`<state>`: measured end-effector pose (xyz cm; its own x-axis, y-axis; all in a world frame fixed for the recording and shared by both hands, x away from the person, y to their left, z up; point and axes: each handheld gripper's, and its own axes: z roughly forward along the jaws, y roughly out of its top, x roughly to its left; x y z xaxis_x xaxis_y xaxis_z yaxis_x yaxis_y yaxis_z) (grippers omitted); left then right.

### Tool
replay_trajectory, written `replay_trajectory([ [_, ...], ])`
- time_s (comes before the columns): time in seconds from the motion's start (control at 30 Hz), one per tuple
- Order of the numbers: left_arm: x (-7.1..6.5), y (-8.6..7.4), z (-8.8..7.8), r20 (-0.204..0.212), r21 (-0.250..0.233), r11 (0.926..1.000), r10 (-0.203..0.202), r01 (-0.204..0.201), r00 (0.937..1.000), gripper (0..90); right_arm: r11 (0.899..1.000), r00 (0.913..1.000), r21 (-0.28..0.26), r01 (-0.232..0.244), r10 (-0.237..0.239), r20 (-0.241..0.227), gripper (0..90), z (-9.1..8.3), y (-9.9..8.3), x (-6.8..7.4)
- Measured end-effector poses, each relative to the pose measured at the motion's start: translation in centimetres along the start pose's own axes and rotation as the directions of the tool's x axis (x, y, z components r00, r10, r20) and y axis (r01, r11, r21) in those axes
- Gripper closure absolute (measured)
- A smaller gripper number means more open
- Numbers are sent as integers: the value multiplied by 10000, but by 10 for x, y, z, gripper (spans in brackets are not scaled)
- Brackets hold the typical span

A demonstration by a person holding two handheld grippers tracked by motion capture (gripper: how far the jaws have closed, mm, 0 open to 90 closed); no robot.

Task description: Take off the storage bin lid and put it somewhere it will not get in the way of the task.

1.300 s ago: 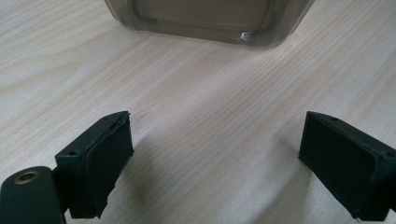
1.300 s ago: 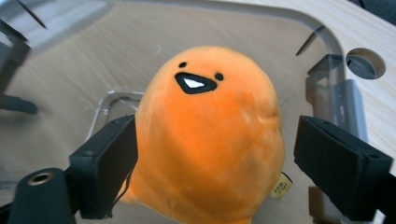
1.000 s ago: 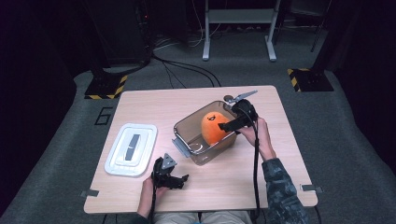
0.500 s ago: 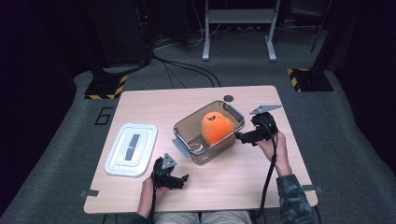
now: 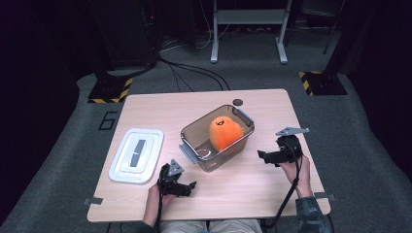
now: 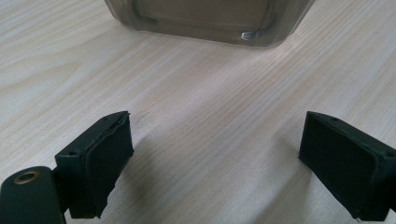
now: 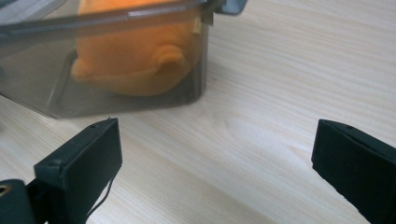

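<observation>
On the table [image 5: 160, 104]: a clear tub [image 5: 217, 138] stands mid-table, the orange plush toy [image 5: 225, 133] inside it at the far end.
Left of the tub: a white lid [image 5: 136, 155] lies flat, well apart from both grippers.
Beyond the tub: a small dark disc [image 5: 237, 102] near the far edge.
Left gripper [image 5: 180, 187]: jaws wide, nothing between them, bare wood ahead up to the tub wall.
Right gripper [image 5: 266, 156]: jaws wide and empty, near the tub's right side; the tub wall stands between it and the toy.
</observation>
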<state>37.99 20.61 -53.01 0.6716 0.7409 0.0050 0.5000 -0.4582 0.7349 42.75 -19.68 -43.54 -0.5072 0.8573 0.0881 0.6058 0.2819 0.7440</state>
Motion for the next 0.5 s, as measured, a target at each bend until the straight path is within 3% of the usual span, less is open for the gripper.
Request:
replay_trajectory([
  [0.5,0,0,0,0,0,10000,6,-6,10000,93,9978,9974,326,-582,567,447,13,18,-45,-11],
])
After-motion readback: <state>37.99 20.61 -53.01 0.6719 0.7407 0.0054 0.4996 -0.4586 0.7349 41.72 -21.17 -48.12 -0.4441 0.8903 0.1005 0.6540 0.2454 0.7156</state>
